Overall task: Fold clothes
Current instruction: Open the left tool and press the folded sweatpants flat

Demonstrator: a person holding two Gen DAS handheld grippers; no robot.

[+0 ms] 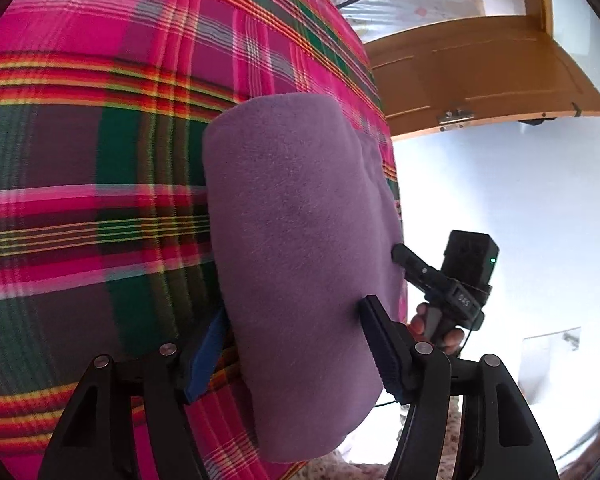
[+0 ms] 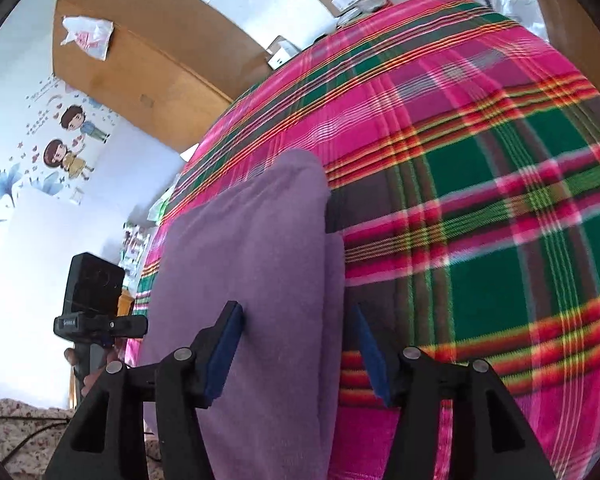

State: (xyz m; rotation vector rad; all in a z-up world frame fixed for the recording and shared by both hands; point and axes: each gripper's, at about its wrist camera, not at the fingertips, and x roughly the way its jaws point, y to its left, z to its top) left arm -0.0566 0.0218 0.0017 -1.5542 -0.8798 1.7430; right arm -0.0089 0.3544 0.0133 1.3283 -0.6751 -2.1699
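On my left gripper [image 1: 296, 344] the jaws stand wide and released, straddling the near end of the folded purple garment [image 1: 300, 240]. One blue pad sits just off its left edge and the other rests at its right side, neither squeezing. The garment lies flat on the plaid blanket [image 1: 80, 140]. My right gripper [image 2: 296, 354] is likewise released: the garment's right edge runs up between its spread jaws, the left pad [image 2: 224, 352] over the cloth and the right pad clear above the blanket. I see the left gripper again far left of these jaws.
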